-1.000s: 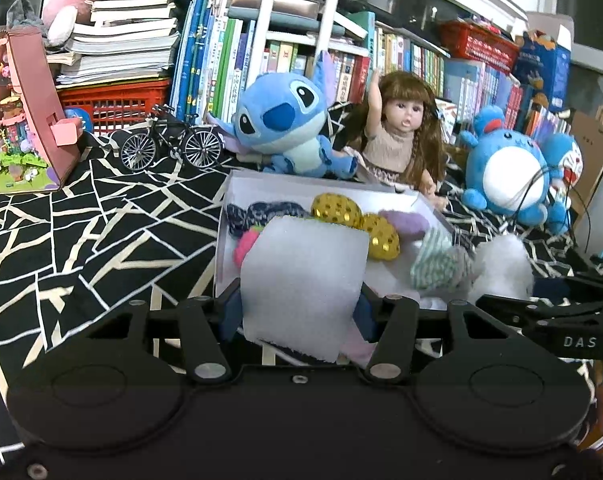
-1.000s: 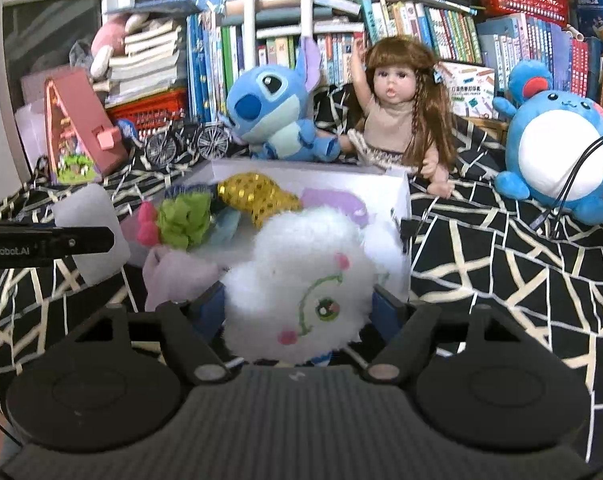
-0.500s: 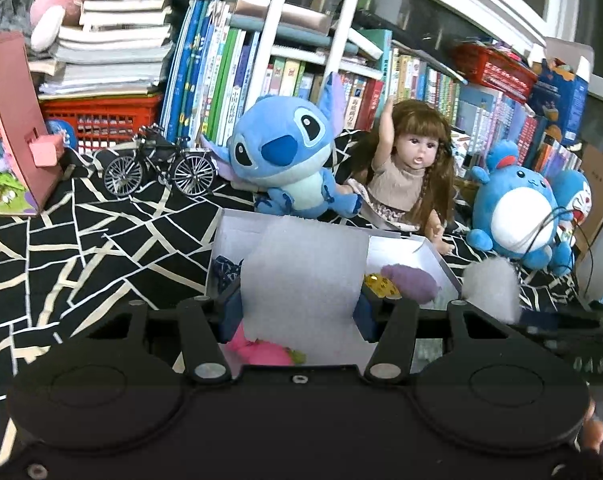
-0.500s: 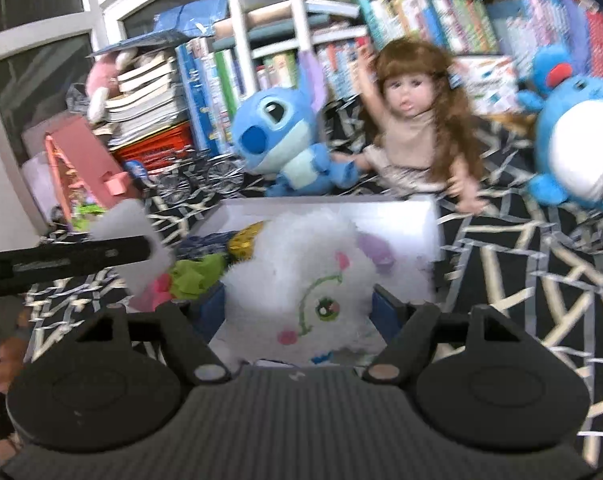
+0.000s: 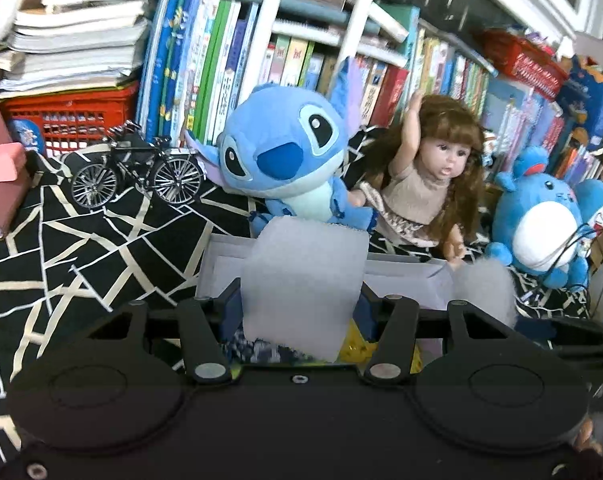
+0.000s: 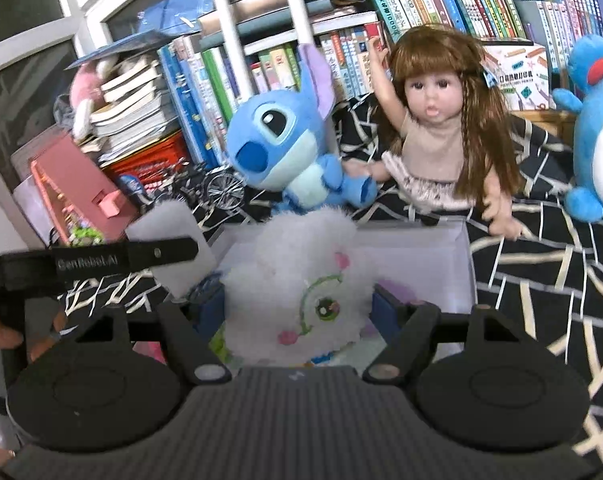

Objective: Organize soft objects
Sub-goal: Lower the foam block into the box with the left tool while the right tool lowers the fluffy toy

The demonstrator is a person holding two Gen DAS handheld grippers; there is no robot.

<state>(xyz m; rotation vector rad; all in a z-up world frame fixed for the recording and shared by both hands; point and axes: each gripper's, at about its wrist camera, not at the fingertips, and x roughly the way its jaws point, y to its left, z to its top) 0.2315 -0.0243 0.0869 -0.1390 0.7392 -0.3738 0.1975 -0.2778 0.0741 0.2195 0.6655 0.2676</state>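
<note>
- Left hand-held gripper [image 5: 301, 308] is squeezing a white foam block [image 5: 303, 276], right hand-held gripper [image 6: 299, 306] a fluffy white plush [image 6: 301, 280]; both hang over the white box [image 6: 421, 248].
- Looks light and squashy, so grab mid-body, gently.
- Blue plush [image 5: 281, 156] and doll [image 6: 433, 128] sit behind.

Matt white foam block [image 5: 303, 280], fluffy plush toy [image 6: 301, 280] — glossy-faced plastic doll [image 6: 433, 128], smooth white box [image 6: 421, 248].

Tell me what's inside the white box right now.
Inside the white box, a lilac item shows beside the fluffy white toy that the right tool holds; that toy and the foam block cover the rest.
</note>
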